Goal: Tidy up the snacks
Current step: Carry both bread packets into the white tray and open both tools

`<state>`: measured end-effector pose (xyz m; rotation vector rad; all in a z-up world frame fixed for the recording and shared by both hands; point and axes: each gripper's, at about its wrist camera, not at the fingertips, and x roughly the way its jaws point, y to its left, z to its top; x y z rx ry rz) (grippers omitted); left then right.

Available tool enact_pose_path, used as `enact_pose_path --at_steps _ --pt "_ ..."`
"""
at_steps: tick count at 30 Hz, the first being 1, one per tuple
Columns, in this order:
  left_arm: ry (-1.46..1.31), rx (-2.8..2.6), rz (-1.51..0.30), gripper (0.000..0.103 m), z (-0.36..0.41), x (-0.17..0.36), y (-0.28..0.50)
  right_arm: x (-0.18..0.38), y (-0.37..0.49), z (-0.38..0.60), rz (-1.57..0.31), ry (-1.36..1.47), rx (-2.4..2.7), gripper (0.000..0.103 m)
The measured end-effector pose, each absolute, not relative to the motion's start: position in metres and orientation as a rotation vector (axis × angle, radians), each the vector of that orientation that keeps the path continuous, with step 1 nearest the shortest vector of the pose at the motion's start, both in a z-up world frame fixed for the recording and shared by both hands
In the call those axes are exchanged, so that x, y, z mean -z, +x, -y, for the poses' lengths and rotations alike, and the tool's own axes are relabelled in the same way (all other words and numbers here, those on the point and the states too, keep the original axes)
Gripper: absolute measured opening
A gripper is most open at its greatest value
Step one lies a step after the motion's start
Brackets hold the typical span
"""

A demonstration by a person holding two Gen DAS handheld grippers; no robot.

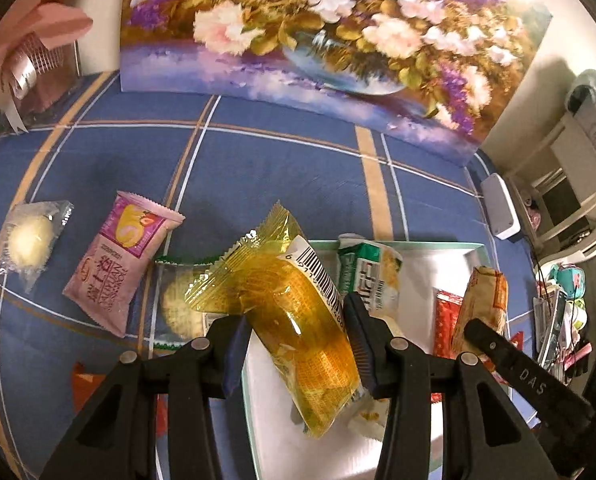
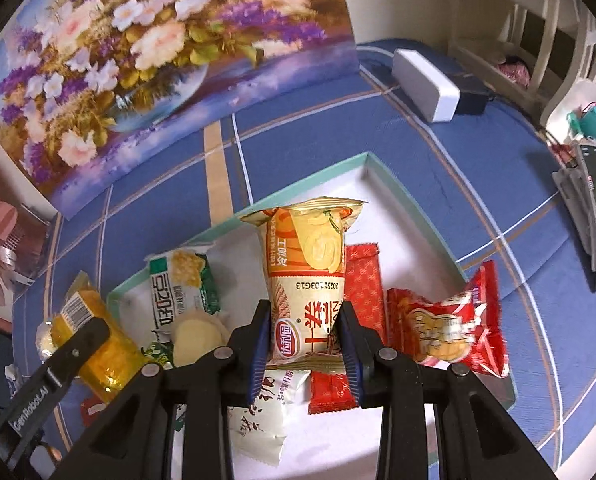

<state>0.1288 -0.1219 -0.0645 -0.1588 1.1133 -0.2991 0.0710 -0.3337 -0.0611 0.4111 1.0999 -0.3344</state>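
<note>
My left gripper (image 1: 298, 332) is shut on a clear yellow snack packet (image 1: 294, 312) and holds it over the left edge of the white tray (image 1: 449, 252). My right gripper (image 2: 303, 340) is shut on an orange-and-cream snack packet (image 2: 305, 280) held upright over the tray (image 2: 401, 216). In the tray lie a green-and-white packet (image 2: 182, 292), a red packet (image 2: 363, 280) and a white packet (image 2: 262, 412). A red cookie packet (image 2: 449, 320) rests on the tray's right rim. On the blue cloth at left lie a pink roll-cake packet (image 1: 118, 260), a clear packet with a pale cake (image 1: 30, 240) and a clear cracker packet (image 1: 182, 300).
A flower painting (image 1: 317, 40) leans against the wall behind the cloth. A pink gift box (image 1: 26, 52) stands at far left. A white box (image 2: 425, 84) lies at the back right. A cluttered shelf (image 2: 593, 208) is off to the right.
</note>
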Motion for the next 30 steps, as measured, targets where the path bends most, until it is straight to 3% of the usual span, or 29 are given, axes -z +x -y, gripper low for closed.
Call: enact_pose_path --at_steps 17,19,21,22,30 --pt "-0.207 0.319 -1.140 0.047 0.127 0.082 0.156 0.072 0.089 0.331 -1.146 0.363 0.330 0.036" --pt "-0.213 0.318 -1.153 0.053 0.126 0.080 0.154 0.068 0.089 0.331 -1.150 0.352 0.332 0.037" --pt "-0.211 0.308 -1.161 0.063 0.123 0.076 0.152 0.063 0.088 0.332 -1.144 0.340 0.338 0.047" --pt "-0.208 0.305 -1.161 0.064 0.122 0.073 0.150 0.059 0.088 0.332 -1.137 0.335 0.340 0.050" --pt "-0.189 0.260 -1.138 0.068 0.106 0.047 0.136 0.038 0.081 0.327 -1.109 0.296 0.346 0.050"
